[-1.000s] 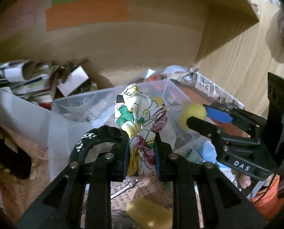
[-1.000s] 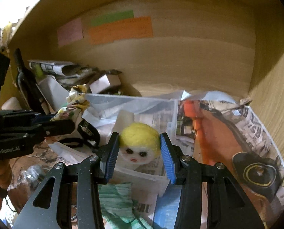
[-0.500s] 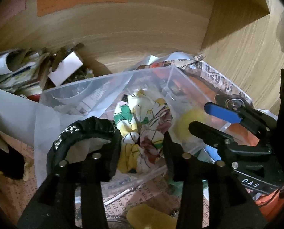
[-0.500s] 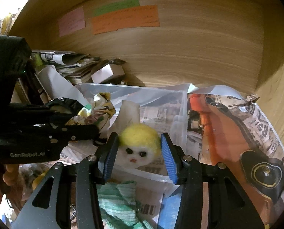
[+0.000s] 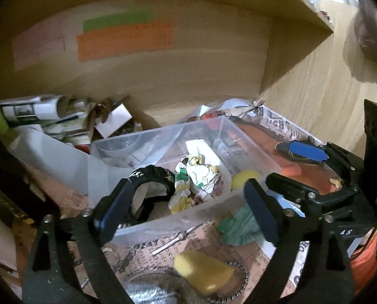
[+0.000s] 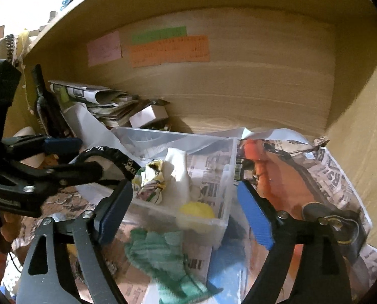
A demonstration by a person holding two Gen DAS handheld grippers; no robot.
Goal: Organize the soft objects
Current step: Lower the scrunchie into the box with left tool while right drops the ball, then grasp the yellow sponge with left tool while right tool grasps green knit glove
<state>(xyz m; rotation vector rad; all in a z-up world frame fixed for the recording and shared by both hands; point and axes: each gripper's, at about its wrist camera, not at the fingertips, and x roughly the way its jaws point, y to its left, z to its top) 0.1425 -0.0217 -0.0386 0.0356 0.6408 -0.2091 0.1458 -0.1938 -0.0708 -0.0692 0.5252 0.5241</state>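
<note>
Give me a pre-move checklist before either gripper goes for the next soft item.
1. Left gripper open and empty: ok.
2. Right gripper open and empty: ok.
3. Floral cloth inside the clear bin: ok.
4. Yellow-haired plush head inside the bin: ok.
5. Green cloth outside the bin, in front of it between the right gripper's fingers, unobstructed: ok.
6. Yellow piece in front of the bin is a soft item: cannot tell.
</note>
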